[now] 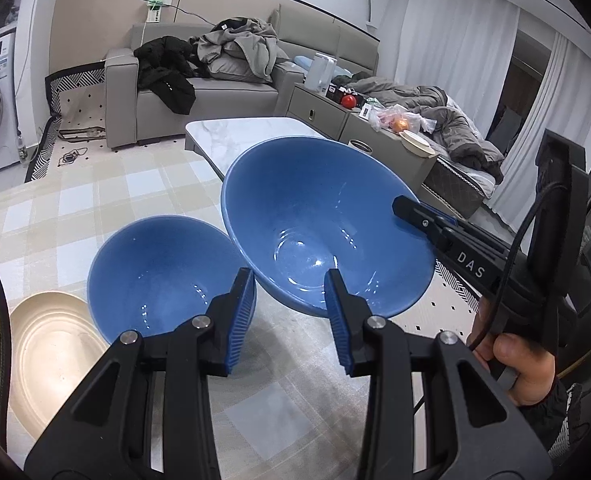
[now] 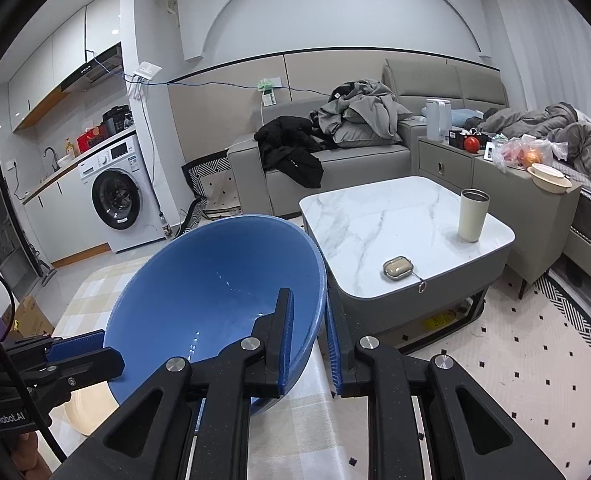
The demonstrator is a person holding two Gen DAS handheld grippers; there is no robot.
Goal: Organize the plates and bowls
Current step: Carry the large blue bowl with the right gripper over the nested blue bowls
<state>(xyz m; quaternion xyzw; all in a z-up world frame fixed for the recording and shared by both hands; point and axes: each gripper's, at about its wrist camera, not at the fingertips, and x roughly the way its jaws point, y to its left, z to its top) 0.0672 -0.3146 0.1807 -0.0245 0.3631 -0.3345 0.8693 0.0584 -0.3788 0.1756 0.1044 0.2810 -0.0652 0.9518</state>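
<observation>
A large blue bowl hangs tilted above the checked tablecloth, gripped at its right rim by my right gripper. In the right wrist view that gripper is shut on the bowl's rim. A smaller blue bowl rests on the cloth to the left, its rim close to the big bowl. A cream plate lies at the far left. My left gripper is open and empty, its fingers just in front of both bowls. It also shows at the left edge of the right wrist view.
The checked tablecloth covers the table I work on. Beyond it stands a white marble coffee table with a cream tumbler and a small case. A grey sofa and a washing machine lie farther off.
</observation>
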